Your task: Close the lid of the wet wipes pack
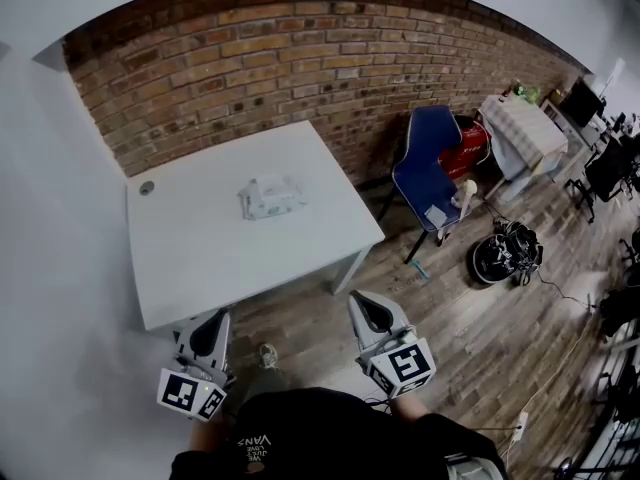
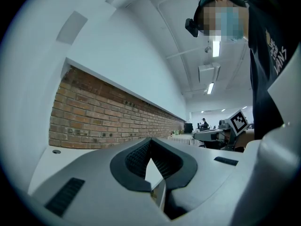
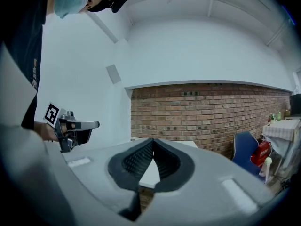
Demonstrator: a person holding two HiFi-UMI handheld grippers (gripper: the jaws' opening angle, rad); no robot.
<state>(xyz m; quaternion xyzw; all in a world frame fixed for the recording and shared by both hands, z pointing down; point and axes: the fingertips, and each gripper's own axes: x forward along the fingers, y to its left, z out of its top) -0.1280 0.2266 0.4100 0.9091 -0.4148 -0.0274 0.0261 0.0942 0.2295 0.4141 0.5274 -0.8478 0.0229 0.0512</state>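
"White, smooth and rectangular: one bench [image 1: 200,258]. What lies on it?"

"One wet wipes pack [image 1: 270,197], soft pale crinkled film, near the middle. It is too small to tell if its lid is up. One small round grommet [image 1: 147,187] sits by the far left corner."

"And the grippers?"

"Two, in grey moulded plastic. The left gripper [image 1: 221,315] and right gripper [image 1: 358,298] hang on the bench's near side, well apart from the pack. Each has its ribbed dark fingers [image 2: 136,157] pressed together at the tips, pinching nothing."

"Behind?"

"Rough red brick wall [image 1: 300,58], and one blue chair [image 1: 428,163] on a wood-plank floor [image 1: 480,348]."
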